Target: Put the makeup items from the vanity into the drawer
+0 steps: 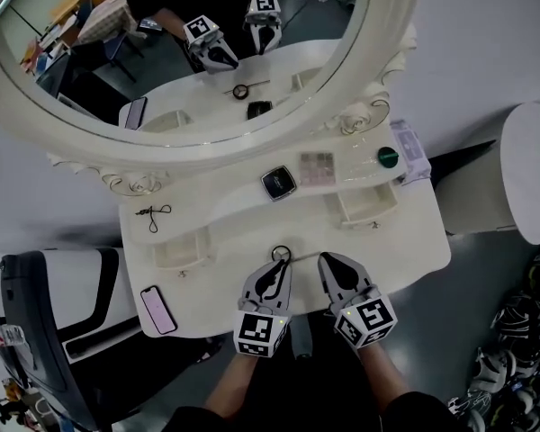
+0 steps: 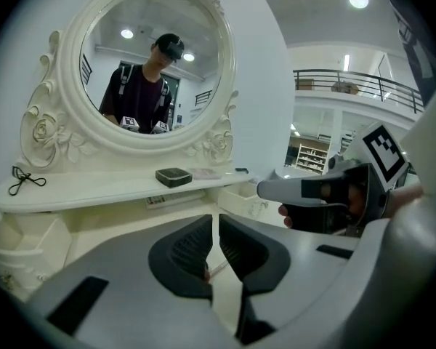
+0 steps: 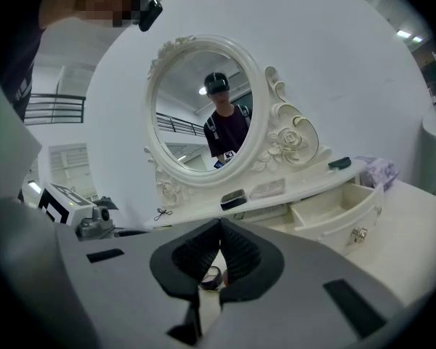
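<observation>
White vanity top [image 1: 414, 241], drawers [image 1: 371, 220] open: ring tool [image 1: 280, 254] just beyond tips of left gripper [image 1: 275, 272], right gripper [image 1: 329, 263] beside; both closed, holding nothing.

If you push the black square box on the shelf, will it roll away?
Probably not. The black square box looks flat and low, so it should slide rather than roll or tip. Its glossy top may be slippery to grip.

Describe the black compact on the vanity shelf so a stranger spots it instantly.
Under the big oval mirror runs a raised white shelf. Near its middle lies the compact: square, black, glossy-topped. The palette beside it is pale and flat; the green item farther right is round.
</observation>
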Tool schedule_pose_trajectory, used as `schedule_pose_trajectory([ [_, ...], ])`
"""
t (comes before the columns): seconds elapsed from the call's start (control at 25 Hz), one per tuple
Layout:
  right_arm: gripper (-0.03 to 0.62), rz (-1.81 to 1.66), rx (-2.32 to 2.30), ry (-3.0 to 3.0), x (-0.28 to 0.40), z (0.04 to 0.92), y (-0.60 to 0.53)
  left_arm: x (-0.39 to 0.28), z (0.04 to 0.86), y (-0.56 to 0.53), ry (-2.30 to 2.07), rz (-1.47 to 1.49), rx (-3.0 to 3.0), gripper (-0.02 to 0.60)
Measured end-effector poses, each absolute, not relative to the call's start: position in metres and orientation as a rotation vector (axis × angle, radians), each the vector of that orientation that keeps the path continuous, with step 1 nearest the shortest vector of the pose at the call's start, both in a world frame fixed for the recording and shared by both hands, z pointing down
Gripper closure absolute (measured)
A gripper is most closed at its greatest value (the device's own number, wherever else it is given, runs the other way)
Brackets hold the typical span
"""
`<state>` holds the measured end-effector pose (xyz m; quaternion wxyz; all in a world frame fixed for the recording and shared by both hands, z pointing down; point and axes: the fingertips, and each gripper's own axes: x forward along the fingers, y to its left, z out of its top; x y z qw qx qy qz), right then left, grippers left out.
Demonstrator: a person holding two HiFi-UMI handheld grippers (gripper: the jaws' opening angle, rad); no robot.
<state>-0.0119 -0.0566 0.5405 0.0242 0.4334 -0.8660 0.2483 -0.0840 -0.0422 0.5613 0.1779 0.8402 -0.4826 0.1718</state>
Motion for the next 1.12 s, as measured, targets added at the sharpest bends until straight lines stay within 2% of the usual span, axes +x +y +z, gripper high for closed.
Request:
schedule_pose_trajectory([
  [0.12, 0.571, 0.787, 1.334, -2.66, -0.016, 0.553, -0.056, -0.089, 0.579, -0.046, -1.376, 0.553, 2.367, 0.545],
  [0.32, 0.571, 0.855, 1.321, -2.624, -0.02, 0.58, -0.05, -0.093, 0.62, -0.053, -1.336, 0.769, 2.332, 0.41],
  [0.48, 0.571, 0.897, 1.314, -2.602, -0.02, 0.596, -0.048, -0.095, 0.652, -0.055, -1.295, 0.844, 2.232, 0.353],
  [0.92, 0.571, 0.924, 1.329, -2.587, -0.013, 0.613, -0.056, -0.099, 0.68, -0.061, -1.231, 0.887, 2.124, 0.341],
  [1.12, 0.571, 0.933, 1.337, -2.579, -0.014, 0.611, -0.056, -0.099, 0.68, -0.06, -1.213, 0.881, 2.12, 0.36],
])
